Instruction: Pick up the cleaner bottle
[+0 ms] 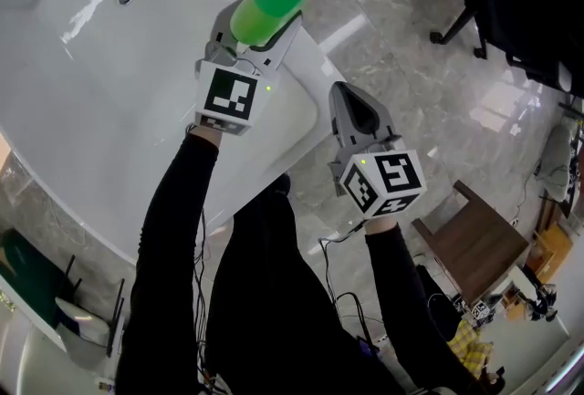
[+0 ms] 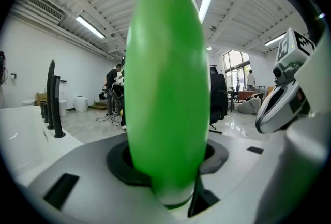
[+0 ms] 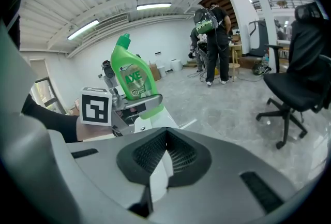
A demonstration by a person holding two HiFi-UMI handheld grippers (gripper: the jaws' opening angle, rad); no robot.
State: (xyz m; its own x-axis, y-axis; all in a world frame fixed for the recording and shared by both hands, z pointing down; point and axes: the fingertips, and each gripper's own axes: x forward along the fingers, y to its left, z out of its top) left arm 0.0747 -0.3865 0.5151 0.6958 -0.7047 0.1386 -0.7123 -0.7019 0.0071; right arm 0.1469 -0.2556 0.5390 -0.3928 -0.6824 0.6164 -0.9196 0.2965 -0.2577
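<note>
1. The white washbasin [image 1: 109, 92] is the largest thing in the head view, and the rest is placed against it. Its bare top shows no other task item.
2. The cleaner bottle [image 1: 266, 5] is green with a capped neck. It sits over the washbasin's right-hand edge, not on the middle of the top. In the right gripper view the cleaner bottle [image 3: 133, 83] stands nearly upright, with its label facing that camera and its neck tilted a little.
3. The left gripper [image 1: 255, 42] is clamped on the bottle's lower body, one jaw on each side. In the left gripper view the green body [image 2: 165, 88] fills the gap between the jaws. The grasp itself looks done.
4. The right gripper [image 1: 351, 110] is just off the washbasin's near corner, over the floor and apart from the bottle. Its jaws are pressed together on nothing [image 3: 165, 155], so it has no part in the hold.
5. The gap under the bottle's base is the smallest thing to judge. The base seems to sit clear of the washbasin, but no view shows daylight under it plainly. If it is clear, the pick-up is all but finished, and what remains is raising it clearly off the top with a steady grip.
</note>
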